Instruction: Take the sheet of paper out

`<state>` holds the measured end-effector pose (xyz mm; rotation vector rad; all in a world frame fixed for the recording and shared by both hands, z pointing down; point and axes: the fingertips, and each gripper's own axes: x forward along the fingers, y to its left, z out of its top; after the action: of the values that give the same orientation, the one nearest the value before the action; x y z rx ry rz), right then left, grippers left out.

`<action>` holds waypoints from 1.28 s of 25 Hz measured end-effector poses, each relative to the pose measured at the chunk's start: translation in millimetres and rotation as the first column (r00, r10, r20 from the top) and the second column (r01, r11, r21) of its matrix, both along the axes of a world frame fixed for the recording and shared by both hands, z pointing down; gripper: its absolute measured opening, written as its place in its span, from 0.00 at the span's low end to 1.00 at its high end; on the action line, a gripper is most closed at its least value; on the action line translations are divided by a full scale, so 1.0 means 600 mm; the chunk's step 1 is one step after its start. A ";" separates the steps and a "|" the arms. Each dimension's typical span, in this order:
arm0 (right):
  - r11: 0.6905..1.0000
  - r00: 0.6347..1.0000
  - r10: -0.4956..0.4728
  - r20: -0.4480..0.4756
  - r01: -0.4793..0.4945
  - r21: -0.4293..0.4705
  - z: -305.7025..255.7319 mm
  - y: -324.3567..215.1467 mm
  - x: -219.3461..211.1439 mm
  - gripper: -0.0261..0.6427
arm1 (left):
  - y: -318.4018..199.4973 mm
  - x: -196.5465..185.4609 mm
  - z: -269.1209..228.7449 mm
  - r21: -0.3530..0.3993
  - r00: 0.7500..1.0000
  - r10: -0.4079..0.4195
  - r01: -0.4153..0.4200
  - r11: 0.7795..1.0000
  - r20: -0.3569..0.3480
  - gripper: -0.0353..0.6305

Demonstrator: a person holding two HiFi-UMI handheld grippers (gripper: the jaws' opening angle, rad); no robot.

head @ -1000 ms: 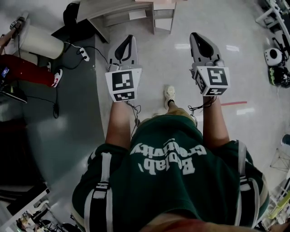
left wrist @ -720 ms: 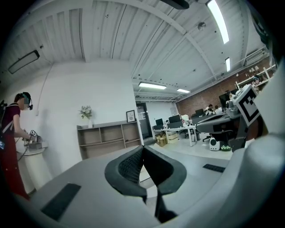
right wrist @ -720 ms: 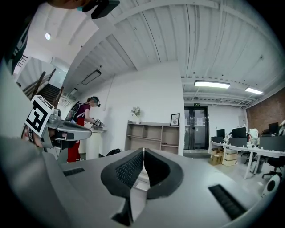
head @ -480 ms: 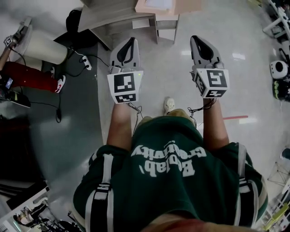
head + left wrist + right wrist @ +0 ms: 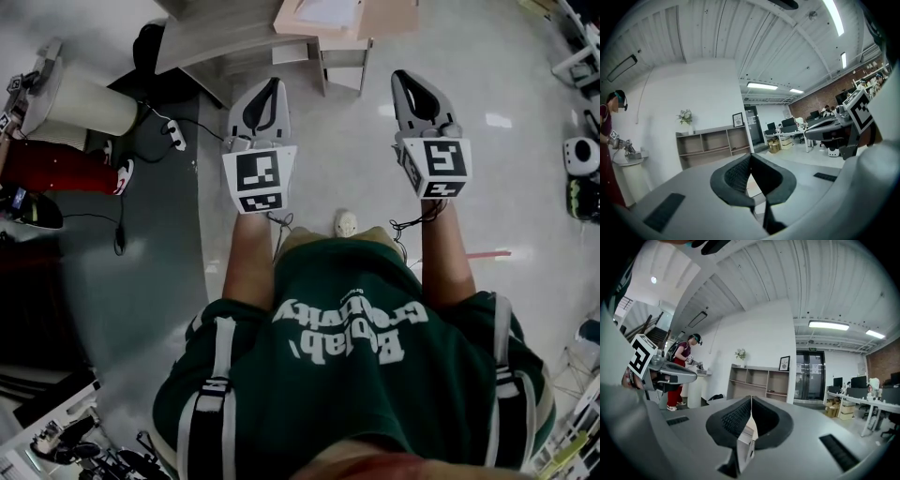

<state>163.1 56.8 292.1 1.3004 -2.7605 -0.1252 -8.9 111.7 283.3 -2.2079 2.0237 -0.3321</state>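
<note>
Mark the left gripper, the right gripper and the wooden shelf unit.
left gripper (image 5: 271, 84): head view, where its closed jaw tips meet.
right gripper (image 5: 403, 75): head view, where its closed jaw tips meet.
shelf unit (image 5: 758, 382): right gripper view, a middle compartment.

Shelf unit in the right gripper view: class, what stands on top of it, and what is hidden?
On top stand a potted plant and a framed picture. The shelf unit is covered low down by the right gripper.

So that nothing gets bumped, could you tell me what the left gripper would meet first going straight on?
Most likely the open shelf unit; the left gripper, jaws shut, seems to have only floor before that, though depth is unclear.
</note>
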 end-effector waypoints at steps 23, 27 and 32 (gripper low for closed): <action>0.999 0.997 -0.042 -0.061 0.041 -0.006 0.032 -0.168 -0.071 0.09 | -0.195 -0.052 0.040 -0.043 0.999 0.027 -0.026 0.999 0.017 0.08; 1.000 0.997 -0.022 -0.070 0.021 -0.017 0.039 -0.242 -0.099 0.09 | -0.282 -0.076 0.049 -0.050 0.998 0.056 -0.055 0.997 0.016 0.08; 1.000 0.997 0.011 -0.070 -0.013 -0.027 0.040 -0.352 -0.136 0.09 | -0.403 -0.102 0.047 -0.053 0.992 0.114 -0.111 0.992 0.059 0.08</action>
<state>81.6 -154.7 316.0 1.2802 -2.6866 -0.1294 -70.2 -130.3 311.3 -2.2993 1.8703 -0.4371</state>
